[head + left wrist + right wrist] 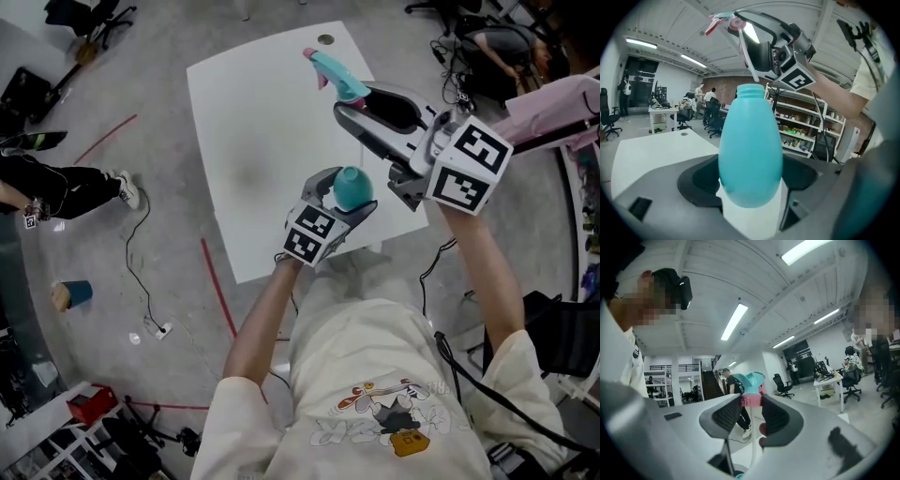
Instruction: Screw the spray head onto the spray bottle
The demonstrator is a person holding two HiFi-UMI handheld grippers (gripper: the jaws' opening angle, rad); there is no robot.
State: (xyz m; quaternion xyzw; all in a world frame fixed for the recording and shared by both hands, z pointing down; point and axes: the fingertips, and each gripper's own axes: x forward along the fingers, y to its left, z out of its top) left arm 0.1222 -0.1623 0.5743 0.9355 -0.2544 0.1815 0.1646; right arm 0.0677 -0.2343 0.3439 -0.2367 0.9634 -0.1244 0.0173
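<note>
We clamp teal plastic bottle (356,184) in left hand-held gripper (348,196), pink-collared spray head (336,73) in right hand-held gripper (355,98); tube (748,58) may miss neck (750,90).

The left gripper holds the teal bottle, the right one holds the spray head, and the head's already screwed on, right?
Not quite: the spray head is not screwed on. The left gripper view shows the bottle with its neck open and the head held apart above it by the right gripper. The left gripper does hold the bottle.
</note>
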